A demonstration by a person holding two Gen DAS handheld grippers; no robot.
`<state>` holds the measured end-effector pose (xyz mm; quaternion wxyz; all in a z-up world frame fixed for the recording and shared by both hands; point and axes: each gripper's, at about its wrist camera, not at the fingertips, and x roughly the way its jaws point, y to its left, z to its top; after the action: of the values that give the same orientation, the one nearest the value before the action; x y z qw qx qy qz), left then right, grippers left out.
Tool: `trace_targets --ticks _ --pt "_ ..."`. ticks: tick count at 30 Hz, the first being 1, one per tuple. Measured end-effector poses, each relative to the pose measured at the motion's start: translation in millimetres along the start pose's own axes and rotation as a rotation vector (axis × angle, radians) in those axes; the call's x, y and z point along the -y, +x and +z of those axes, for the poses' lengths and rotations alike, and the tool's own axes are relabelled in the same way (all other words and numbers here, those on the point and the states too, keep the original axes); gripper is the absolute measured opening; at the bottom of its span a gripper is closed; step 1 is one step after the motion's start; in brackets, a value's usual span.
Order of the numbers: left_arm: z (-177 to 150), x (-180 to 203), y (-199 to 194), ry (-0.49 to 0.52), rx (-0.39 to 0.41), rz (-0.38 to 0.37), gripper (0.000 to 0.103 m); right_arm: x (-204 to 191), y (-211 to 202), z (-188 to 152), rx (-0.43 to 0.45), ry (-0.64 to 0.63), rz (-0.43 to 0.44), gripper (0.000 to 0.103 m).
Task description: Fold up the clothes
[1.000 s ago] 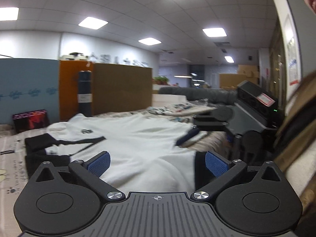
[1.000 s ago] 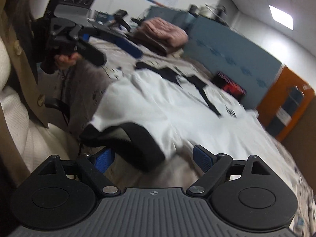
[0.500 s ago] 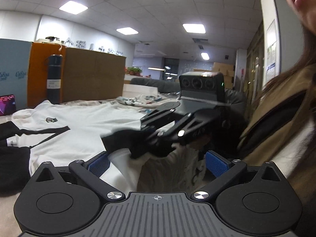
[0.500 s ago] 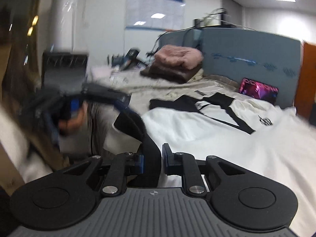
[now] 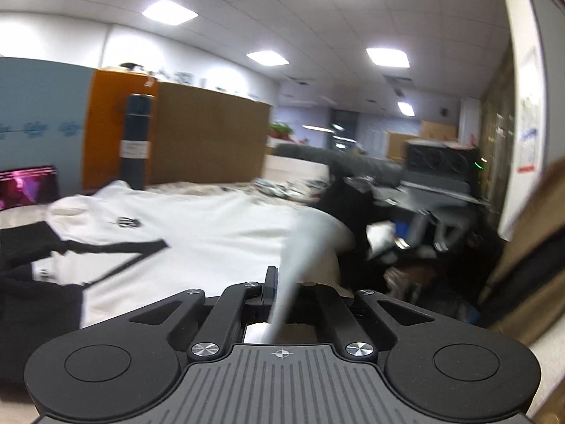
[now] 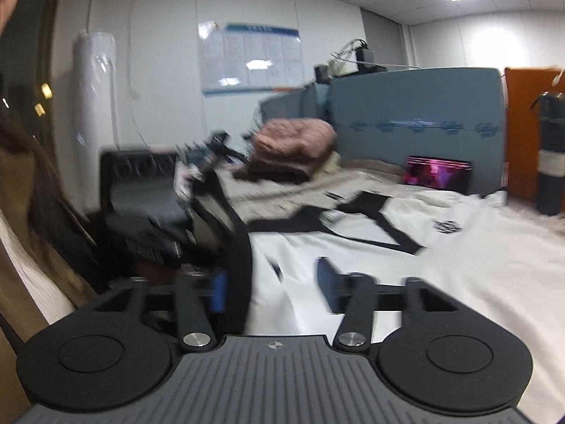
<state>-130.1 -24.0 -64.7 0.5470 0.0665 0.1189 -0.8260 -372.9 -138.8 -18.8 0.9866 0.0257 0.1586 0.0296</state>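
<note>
**White top spread flat, its near hem gathered in both grippers**

The white shirt [image 5: 197, 233] lies spread across a table [image 6: 282, 194] covered in a pale printed cloth. In the left wrist view its long axis runs from the near hem, down at the gripper, away to the upper left, where the collar end with its black trim [image 5: 116, 251] and a small black chest emblem [image 5: 124, 222] points toward the far partitions. In the right wrist view the same garment runs from the near hem away to the right, emblem [image 6: 447, 227] on the far side.

The left gripper [image 5: 282, 282] is clenched on a fold of the white hem, which rises blurred out of the closed jaws — fabric plainly pinched between them. The right gripper [image 6: 268, 286] has its blue pads [image 6: 218, 291] standing apart, the jaws having just been opening; the black-banded hem edge [image 6: 240, 247] hangs beside the left pad and white cloth lies between the two, but neither pad visibly presses it, so it reads as released.

Around the table, left to right in the left wrist view: a blue partition [image 5: 39, 120], an orange cabinet [image 5: 106, 120], a dark upright cylinder [image 5: 136, 148], a brown board [image 5: 212, 137] and a dark grey sofa [image 5: 335, 162]. A pink-lit screen [image 6: 438, 175] stands at the partition's foot, and a folded pinkish-brown pile [image 6: 293, 145] rests on the table's far side. White ceiling panels light the office; a brown sleeve [image 5: 529, 247] shows at the right edge.
</note>
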Motion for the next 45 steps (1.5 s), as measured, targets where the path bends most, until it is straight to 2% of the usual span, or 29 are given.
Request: trace_targets --ticks 3,7,10,14,16,18,20,23,26,31,39,42,44,45 --pt "2.0 -5.1 -1.7 -0.031 0.017 0.024 0.000 7.1 -15.7 -5.2 -0.064 0.000 -0.058 0.054" --pt "11.3 -19.5 -7.1 -0.130 0.077 0.018 0.000 17.6 -39.6 -18.7 -0.168 0.024 -0.160 0.054" --pt "18.9 -25.3 -3.2 -0.143 0.072 0.025 0.000 24.0 -58.3 -27.3 -0.237 0.049 -0.243 0.050" --pt "23.8 -33.3 2.9 -0.180 0.055 0.017 0.000 34.3 -92.4 -36.4 -0.283 0.110 -0.357 0.041" --pt "24.0 -37.2 6.5 -0.191 0.042 0.035 0.000 40.0 -109.8 -39.8 -0.286 0.143 -0.406 0.035" --pt "23.8 -41.1 12.4 -0.211 0.030 0.058 0.000 47.1 -126.4 -39.1 -0.232 0.175 -0.426 0.014" --pt "26.4 -44.6 18.3 -0.218 0.023 0.082 0.000 56.0 -134.3 -36.3 -0.187 0.183 -0.427 0.003" --pt "36.2 -52.6 24.5 -0.214 0.016 0.116 0.000 73.3 -130.7 -26.6 -0.156 0.152 -0.444 0.003" --pt "45.6 -66.6 34.9 -0.258 -0.030 0.120 0.001 99.6 -117.9 -14.3 -0.137 0.139 -0.449 0.003" --pt "46.6 -95.8 55.5 -0.352 -0.095 0.131 0.001 137.0 -98.4 -16.6 -0.165 0.170 -0.448 0.003" --pt "54.0 -141.2 80.3 -0.425 -0.183 0.085 0.005 158.8 -85.0 -23.7 -0.181 0.197 -0.456 0.004" --pt "54.9 -157.7 84.1 -0.446 -0.201 0.097 0.013 163.4 -84.0 -25.3 -0.184 0.205 -0.458 0.004" --pt "55.5 -168.2 83.0 -0.455 -0.202 0.127 0.025 165.8 -83.3 -27.0 -0.192 0.211 -0.463 0.004" --pt "56.2 -171.9 81.8 -0.453 -0.203 0.155 0.028 167.2 -83.5 -27.9 -0.194 0.214 -0.470 0.004"
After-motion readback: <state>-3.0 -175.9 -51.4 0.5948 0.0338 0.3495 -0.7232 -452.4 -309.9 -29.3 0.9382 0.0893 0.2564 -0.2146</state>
